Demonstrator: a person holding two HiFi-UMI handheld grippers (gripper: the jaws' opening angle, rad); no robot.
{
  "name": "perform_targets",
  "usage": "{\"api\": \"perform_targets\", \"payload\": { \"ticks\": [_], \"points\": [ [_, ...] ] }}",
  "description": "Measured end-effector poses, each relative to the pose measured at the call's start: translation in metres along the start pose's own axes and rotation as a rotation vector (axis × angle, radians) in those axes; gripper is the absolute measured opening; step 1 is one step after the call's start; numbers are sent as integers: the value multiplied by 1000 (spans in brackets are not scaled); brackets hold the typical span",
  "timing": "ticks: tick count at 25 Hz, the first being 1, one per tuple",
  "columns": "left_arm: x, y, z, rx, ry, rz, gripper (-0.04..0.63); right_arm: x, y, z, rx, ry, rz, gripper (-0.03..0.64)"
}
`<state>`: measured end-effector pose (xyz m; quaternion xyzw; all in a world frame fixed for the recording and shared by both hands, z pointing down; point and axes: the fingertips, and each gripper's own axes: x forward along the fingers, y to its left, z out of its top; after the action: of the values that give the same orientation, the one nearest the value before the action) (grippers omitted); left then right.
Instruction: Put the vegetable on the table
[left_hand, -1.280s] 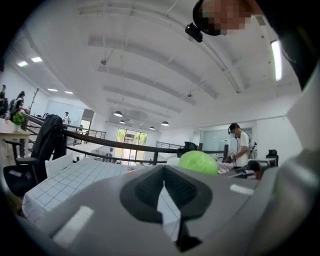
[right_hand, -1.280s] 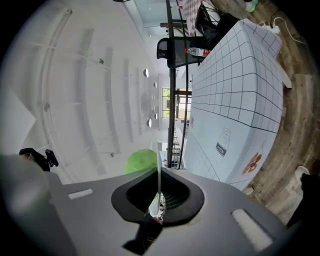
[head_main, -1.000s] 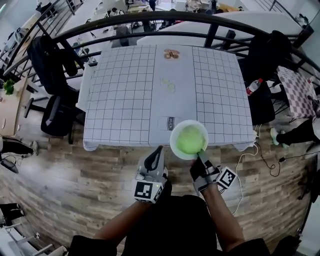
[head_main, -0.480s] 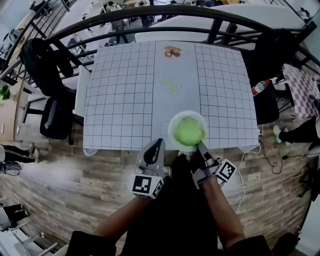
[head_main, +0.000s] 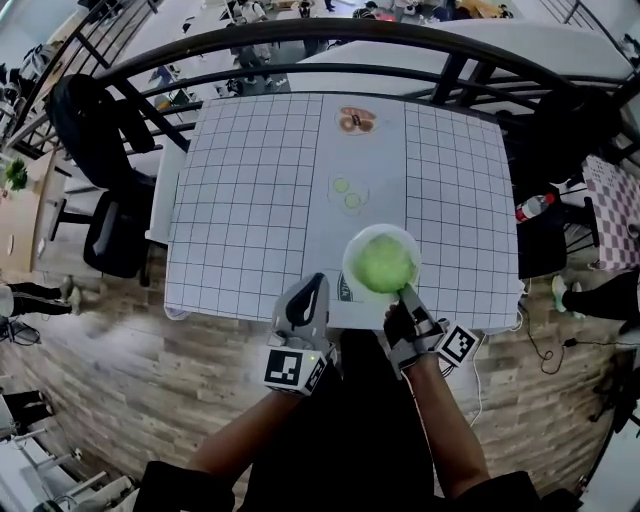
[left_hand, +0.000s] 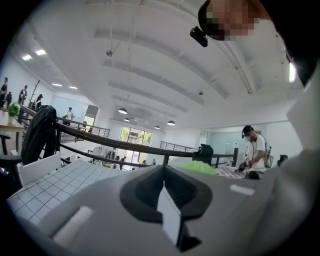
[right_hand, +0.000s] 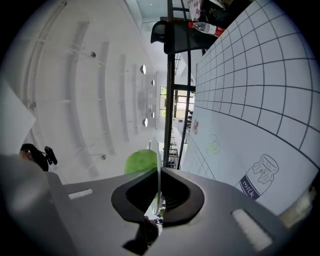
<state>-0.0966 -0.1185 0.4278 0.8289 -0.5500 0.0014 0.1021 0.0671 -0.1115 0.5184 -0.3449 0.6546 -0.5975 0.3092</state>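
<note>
A round green vegetable (head_main: 386, 264) lies in a white plate (head_main: 352, 252) that hangs over the near edge of the grid-cloth table (head_main: 250, 200). My right gripper (head_main: 405, 293) is shut on the plate's near rim. In the right gripper view the thin white rim (right_hand: 158, 181) stands pinched between the jaws of the right gripper (right_hand: 158, 192), and the vegetable (right_hand: 140, 161) shows behind it. My left gripper (head_main: 313, 290) is shut and empty at the table's front edge, left of the plate. From the left gripper (left_hand: 167, 200) the vegetable (left_hand: 202, 167) shows at the right.
The cloth carries printed pictures: a milk bottle (head_main: 343, 290), cucumber slices (head_main: 347, 192) and a plate of food (head_main: 355, 122). A black railing (head_main: 300, 40) curves behind the table. A chair with a dark jacket (head_main: 95, 130) stands left, a drinks bottle (head_main: 535, 207) right.
The plate with the vegetable has moved forward from in front of the table's edge to over the table. Both grippers have come closer to the table.
</note>
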Motion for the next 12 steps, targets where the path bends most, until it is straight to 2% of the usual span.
{"api": "perform_targets", "payload": {
  "ticks": [12],
  "points": [
    [77,-9,-6,35,28,47,8,35,-46,78,-18,36,-4,6]
  ]
}}
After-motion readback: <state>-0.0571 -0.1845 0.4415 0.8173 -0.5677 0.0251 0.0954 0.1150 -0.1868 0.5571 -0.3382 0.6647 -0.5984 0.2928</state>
